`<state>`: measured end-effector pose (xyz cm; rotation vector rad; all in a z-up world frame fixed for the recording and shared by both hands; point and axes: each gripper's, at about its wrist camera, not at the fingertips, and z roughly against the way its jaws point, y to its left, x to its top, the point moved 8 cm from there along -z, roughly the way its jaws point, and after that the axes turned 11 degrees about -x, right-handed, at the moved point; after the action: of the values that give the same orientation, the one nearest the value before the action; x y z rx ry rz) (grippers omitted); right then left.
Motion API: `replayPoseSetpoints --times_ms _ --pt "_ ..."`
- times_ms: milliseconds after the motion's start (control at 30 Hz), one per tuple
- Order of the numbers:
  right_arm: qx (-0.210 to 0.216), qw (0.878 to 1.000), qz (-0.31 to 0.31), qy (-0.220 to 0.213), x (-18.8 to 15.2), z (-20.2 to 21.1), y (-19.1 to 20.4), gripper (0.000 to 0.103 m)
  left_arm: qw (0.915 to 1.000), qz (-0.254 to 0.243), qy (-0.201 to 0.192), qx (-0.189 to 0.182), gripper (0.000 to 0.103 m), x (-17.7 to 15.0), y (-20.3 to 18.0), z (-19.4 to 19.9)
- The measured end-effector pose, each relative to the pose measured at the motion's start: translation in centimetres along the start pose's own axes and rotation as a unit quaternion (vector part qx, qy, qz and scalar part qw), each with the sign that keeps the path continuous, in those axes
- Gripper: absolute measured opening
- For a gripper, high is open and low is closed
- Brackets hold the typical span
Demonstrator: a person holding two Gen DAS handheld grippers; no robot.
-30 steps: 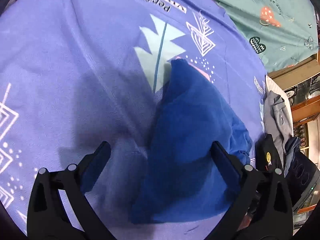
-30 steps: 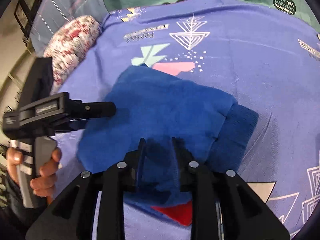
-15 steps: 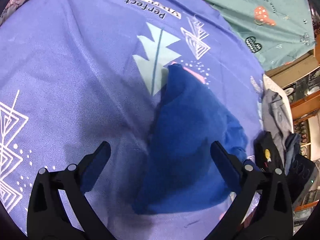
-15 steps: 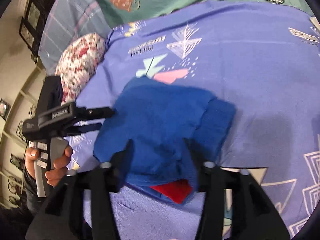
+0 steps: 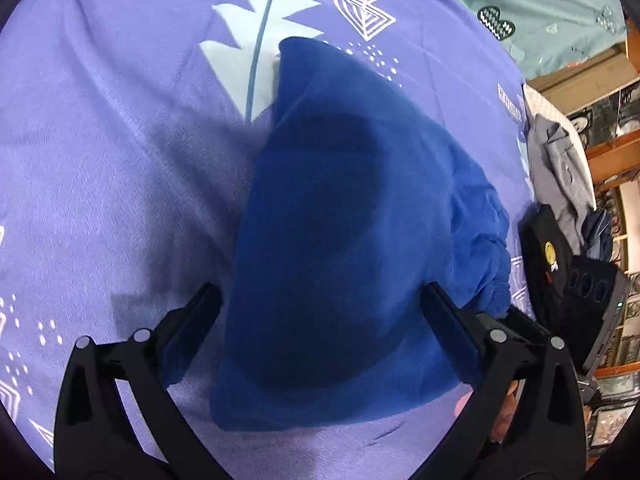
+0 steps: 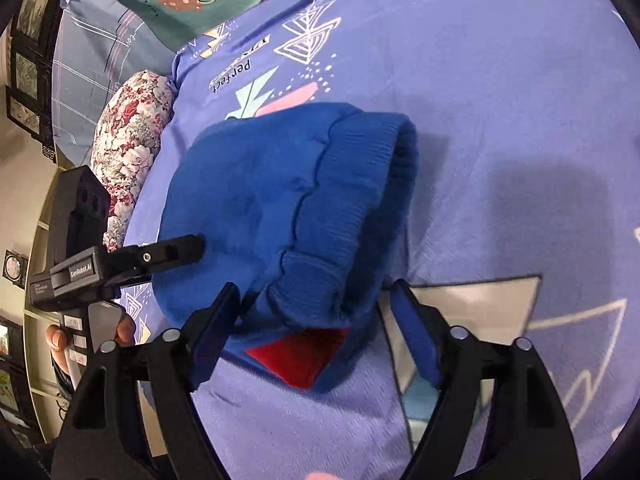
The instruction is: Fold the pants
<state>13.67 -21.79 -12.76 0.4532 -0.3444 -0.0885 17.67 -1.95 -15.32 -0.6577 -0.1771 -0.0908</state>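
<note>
**Folded blue pants lying on the purple bedsheet, both grippers spread wide**

The blue pants (image 5: 340, 240) are lying in a compact folded bundle on the purple printed bedsheet (image 5: 120, 120), partly covering its pale tree-shaped print. In the right wrist view the pants (image 6: 280, 208) are showing their ribbed waistband (image 6: 360, 184) turned to the right side of the bundle, with a red patch (image 6: 304, 354) peeking out along the near edge.

The left hand-held gripper (image 5: 320, 312) is hovering over the near end of the bundle with its jaws standing wide apart, one finger on each side of the cloth and nothing clamped between them. The right hand-held gripper (image 6: 316, 312) is likewise standing wide open above the waistband end, gripping nothing. From the right wrist view the left hand-held gripper (image 6: 176, 250) is appearing at the left edge of the bundle, its tip just beside the fabric.

A floral pillow (image 6: 128, 136) is resting at the bedsheet's far corner, and a green sheet (image 5: 560, 8) is spreading beyond the purple one. Grey clothes (image 5: 560, 168) are piling near the bed's right edge
</note>
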Motion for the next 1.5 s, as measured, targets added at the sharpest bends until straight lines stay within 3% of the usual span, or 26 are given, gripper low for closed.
replayPoseSetpoints --times_ms 133,200,267,367,467,633,700,800,900,967,1067,1133,1167,1200,1233,1267,1300,1367,1500 --pt "-0.008 1.000 0.001 -0.015 1.0 -0.7 1.3 0.089 0.9995 -0.030 0.006 0.009 0.097 0.7 -1.1 -1.1" --pt "-0.029 0.999 0.004 -0.022 1.4 -1.1 1.6 0.064 0.9979 -0.054 0.002 0.036 0.084 1.1 -1.7 -1.6" --pt "-0.044 0.999 0.003 -0.021 1.7 -1.5 1.5 0.047 0.9944 -0.085 -0.003 0.061 0.068 1.1 -2.4 -1.7" --pt "-0.033 0.999 0.003 -0.024 2.2 -1.1 1.7 0.041 0.9905 -0.126 -0.011 0.056 0.043 0.9 -4.4 -0.6" --pt "-0.024 0.997 0.037 -0.057 3.4 0.9 3.6 0.039 0.9853 -0.158 -0.045 0.046 0.040 1.6 -6.9 2.0" --pt "-0.028 0.985 0.106 -0.136 9.5 5.8 7.6 0.039 0.9774 -0.175 -0.119 0.010 0.041 7.7 -10.5 8.1" --pt "-0.027 0.976 0.130 -0.170 13.9 7.5 9.6 0.039 0.9723 -0.176 -0.154 0.003 0.042 11.4 -11.5 10.4" --pt "-0.035 0.959 0.170 -0.224 21.0 8.2 12.5 0.040 0.9581 -0.186 -0.217 0.023 0.045 18.2 -12.3 13.3" --pt "-0.055 0.943 0.210 -0.254 27.8 6.3 14.8 0.041 0.9473 -0.185 -0.258 0.045 0.047 24.9 -11.4 13.9" --pt "-0.072 0.936 0.227 -0.257 31.7 3.7 15.5 0.041 0.9485 -0.167 -0.264 0.053 0.050 29.3 -9.2 12.7" --pt "-0.081 0.941 0.228 -0.238 36.6 -2.7 14.6 0.044 0.9553 -0.129 -0.260 0.056 0.057 34.7 -4.4 8.7" --pt "-0.107 0.941 0.225 -0.230 38.0 -6.5 13.7 0.051 0.9605 -0.103 -0.250 0.067 0.059 36.5 -1.3 6.0" --pt "-0.126 0.939 0.224 -0.230 38.6 -8.3 12.9 0.059 0.9639 -0.085 -0.239 0.080 0.061 37.2 0.7 4.2" --pt "-0.170 0.934 0.220 -0.225 39.3 -10.9 11.6 0.063 0.9666 -0.068 -0.227 0.097 0.062 37.6 2.6 2.7" --pt "-0.203 0.931 0.215 -0.214 39.6 -12.9 10.3 0.063 0.9685 -0.051 -0.215 0.115 0.070 37.8 4.4 1.2" --pt "-0.219 0.932 0.208 -0.199 39.8 -14.3 9.3 0.065 0.9681 -0.043 -0.216 0.119 0.090 38.0 5.7 0.3" --pt "-0.218 0.940 0.195 -0.176 39.7 -16.0 8.1 0.068 0.9652 -0.038 -0.225 0.127 0.097 38.1 6.6 0.1" --pt "-0.203 0.946 0.176 -0.183 39.6 -16.4 7.5 0.072 0.9603 -0.047 -0.243 0.129 0.101 37.9 6.9 0.0" --pt "-0.225 0.938 0.188 -0.185 39.4 -15.0 8.2 0.072 0.9600 -0.041 -0.239 0.141 0.100 37.5 6.0 1.0"
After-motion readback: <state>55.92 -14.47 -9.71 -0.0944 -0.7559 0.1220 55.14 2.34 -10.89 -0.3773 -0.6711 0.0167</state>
